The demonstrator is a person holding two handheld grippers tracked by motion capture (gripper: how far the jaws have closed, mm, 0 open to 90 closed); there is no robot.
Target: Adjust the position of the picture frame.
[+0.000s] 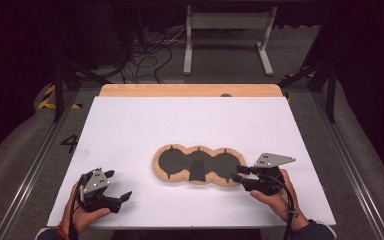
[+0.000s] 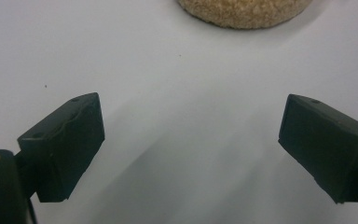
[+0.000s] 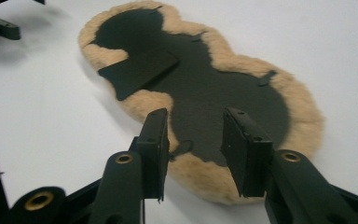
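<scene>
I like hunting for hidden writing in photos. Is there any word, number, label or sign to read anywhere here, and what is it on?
"4": a dark numeral on the grey floor left of the white table, at.
Yellow-and-black hazard stripes on the floor farther back: a marking, no text.
The fleece pad and both grippers carry no readable writing.

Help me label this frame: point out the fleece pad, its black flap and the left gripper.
fleece pad (image 1: 166,175): high view, tan fleece edge.
black flap (image 3: 140,71): right gripper view, flap's middle.
left gripper (image 1: 118,186): high view, between its jaws.
</scene>
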